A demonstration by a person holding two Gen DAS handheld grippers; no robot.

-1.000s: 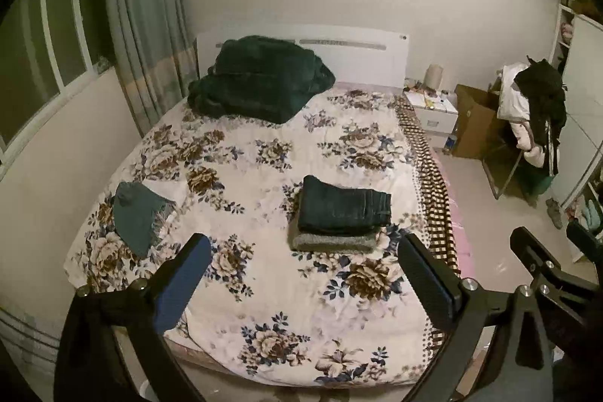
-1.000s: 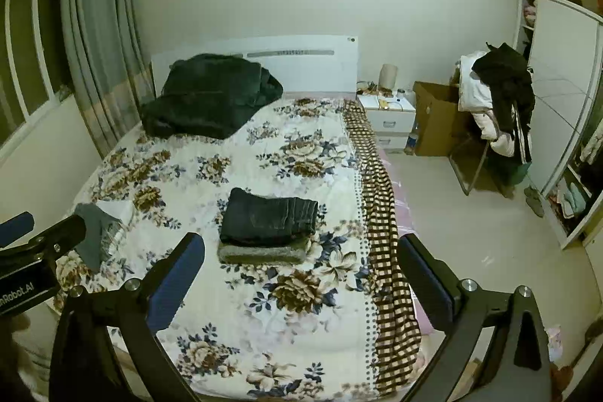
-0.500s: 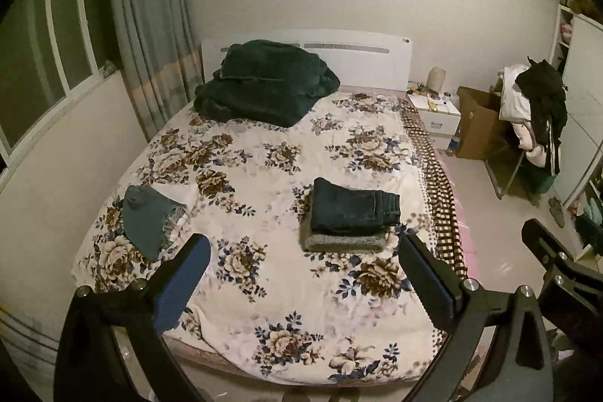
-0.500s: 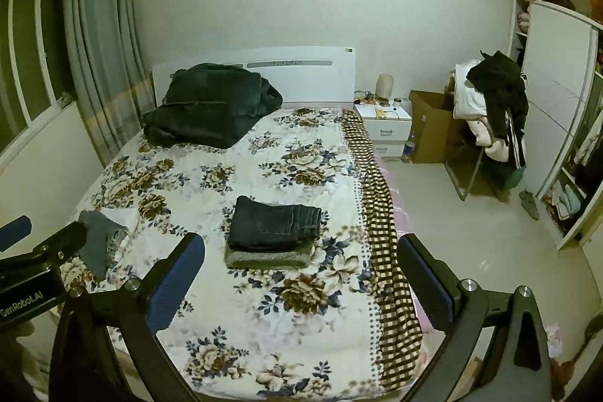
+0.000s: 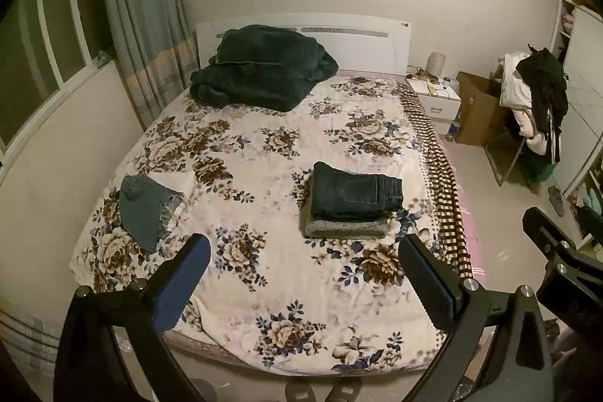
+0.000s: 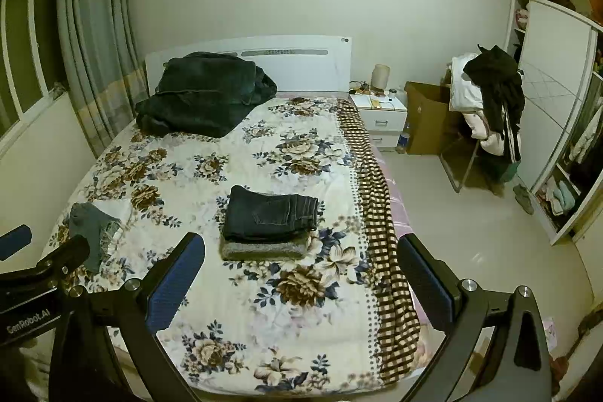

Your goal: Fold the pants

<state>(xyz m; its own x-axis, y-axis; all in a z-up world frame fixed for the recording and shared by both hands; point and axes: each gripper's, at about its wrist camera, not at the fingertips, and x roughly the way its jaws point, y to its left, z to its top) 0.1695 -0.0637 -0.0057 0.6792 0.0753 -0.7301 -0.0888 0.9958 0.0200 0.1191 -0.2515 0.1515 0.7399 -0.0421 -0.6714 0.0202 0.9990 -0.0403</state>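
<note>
Both tools stand with their jaws wide apart and empty: the left tool (image 5: 303, 279) and the right tool (image 6: 301, 277) hang above the foot of the bed (image 5: 301, 338), well apart from any cloth. Over the last second both have drawn back and risen. The bed now sits smaller and lower in each view, its near edge is fully in sight, and slippers (image 5: 322, 390) show on the floor below it in the left view.

The jeans (image 5: 356, 193) lie folded into a neat block, resting on a folded grey garment (image 5: 345, 228) near the middle of the bed, toward its right edge. With nothing held and the tools retreating, that pair looks finished, as far as I can judge.

What may remain is the teal piece (image 5: 145, 210), crumpled near the left edge of the bed over something white (image 5: 175, 181); whether it is pants I cannot tell.

The left view shows the teal piece whole and the right tool's frame at its right margin. The right view has the teal piece partly behind the left tool's frame (image 6: 45, 274), but it shows more of the floor, the wardrobe (image 6: 554, 123) and the checked blanket (image 6: 380, 240) down the bed's right side.
</note>
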